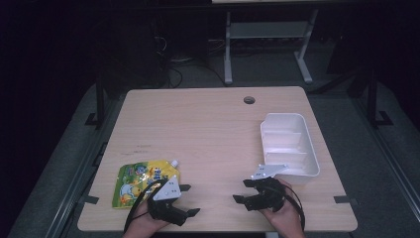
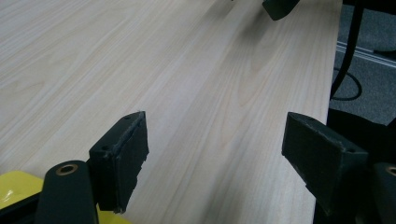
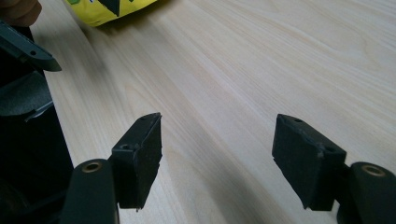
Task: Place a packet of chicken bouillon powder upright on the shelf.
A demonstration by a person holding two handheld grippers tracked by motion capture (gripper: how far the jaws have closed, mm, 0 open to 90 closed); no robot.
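A yellow-green spouted pouch (image 1: 140,182) lies flat near the table's front left. My left gripper (image 1: 190,200) sits just right of it, low over the wood, and points toward the right hand. In the left gripper view this gripper (image 2: 215,149) stands open over bare wood, with a corner of the pouch (image 2: 14,186) behind its left jaw. My right gripper (image 1: 241,191) faces it from the front right, open too. In the right gripper view that gripper (image 3: 217,149) holds nothing, and the pouch (image 3: 112,9) lies far ahead.
A white plastic bin (image 1: 311,163) with inner dividers stands at the right side, just beyond the right hand. A round cable hole (image 1: 249,100) sits near the far edge. The table's front edge (image 1: 218,230) runs close under both hands.
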